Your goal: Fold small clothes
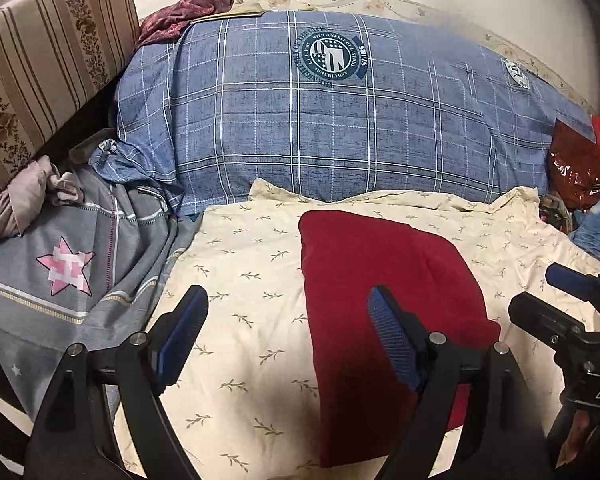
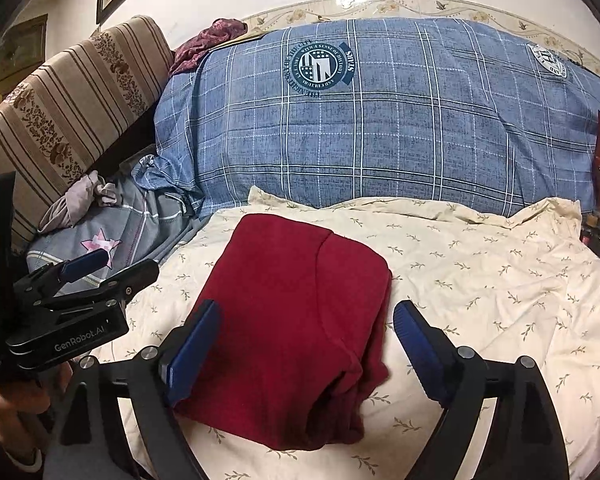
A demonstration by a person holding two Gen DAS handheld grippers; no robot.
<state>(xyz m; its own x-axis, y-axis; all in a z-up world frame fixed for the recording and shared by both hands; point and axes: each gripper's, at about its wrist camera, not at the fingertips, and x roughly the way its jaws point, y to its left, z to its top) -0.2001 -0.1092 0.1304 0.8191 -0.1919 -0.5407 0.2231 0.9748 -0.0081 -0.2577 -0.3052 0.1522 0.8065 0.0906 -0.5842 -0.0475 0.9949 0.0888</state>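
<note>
Fingers apart on both grippers — left gripper (image 1: 288,320) and right gripper (image 2: 306,336) hover empty above the folded red garment (image 2: 300,320), which lies flat on the cream leaf-print sheet (image 2: 480,280) ahead of and between the tips. Risk: a low fingertip could snag the loose near edge — undoing the fold.

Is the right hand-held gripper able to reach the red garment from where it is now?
Probably yes. The right hand-held gripper is open and empty just above the folded red garment on the cream sheet. Nothing lies between them, and the left hand-held gripper stays off to the side.
</note>
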